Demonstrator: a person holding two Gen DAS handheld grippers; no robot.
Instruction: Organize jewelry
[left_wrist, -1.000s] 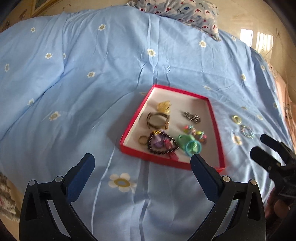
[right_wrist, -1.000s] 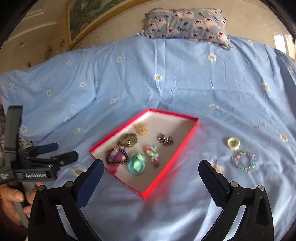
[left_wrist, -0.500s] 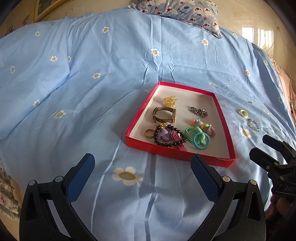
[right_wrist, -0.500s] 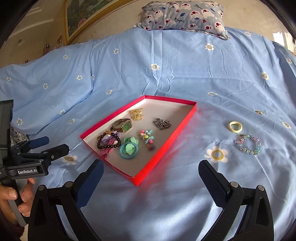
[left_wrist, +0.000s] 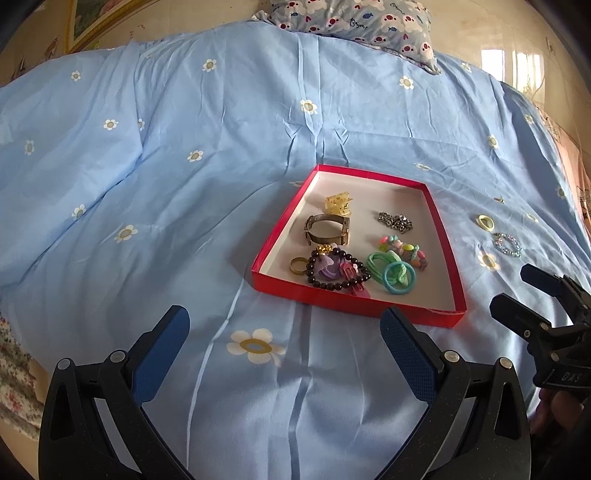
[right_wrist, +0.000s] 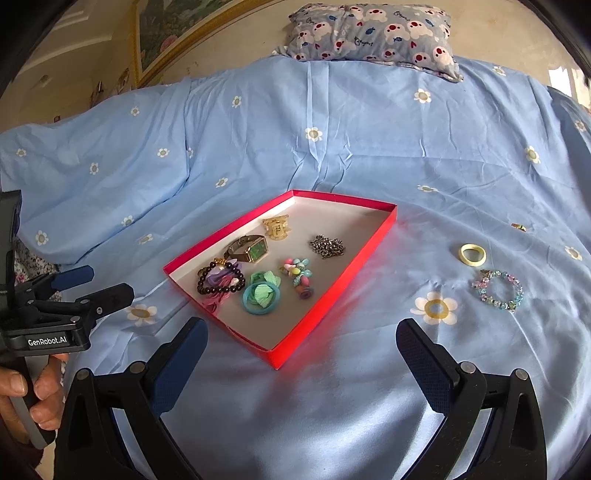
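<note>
A red tray (left_wrist: 275, 232) (right_wrist: 369, 254) lies on the blue bedspread and holds several pieces: a watch (right_wrist: 249, 249), a dark bead bracelet (left_wrist: 338, 271), teal hair ties (right_wrist: 260, 293), a chain (left_wrist: 395, 221), a gold ring (left_wrist: 298, 265). Outside it to the right lie a yellow ring (right_wrist: 472, 254) (left_wrist: 485, 222), a pastel bead bracelet (right_wrist: 498, 290) (left_wrist: 508, 244) and a small gold piece (right_wrist: 519, 227). My left gripper (left_wrist: 284, 328) is open and empty, near of the tray. My right gripper (right_wrist: 301, 338) is open and empty, over the tray's near corner.
The bedspread (right_wrist: 332, 147) with daisy print covers the whole bed. A patterned pillow (right_wrist: 373, 33) lies at the far end by the wall. A framed picture (right_wrist: 166, 33) hangs at the back left. The bed's edge drops off at the left (left_wrist: 14, 369).
Both grippers have pulled back and tilted up, so the tray and loose pieces sit farther off and lower in view. Both stay open and empty.
</note>
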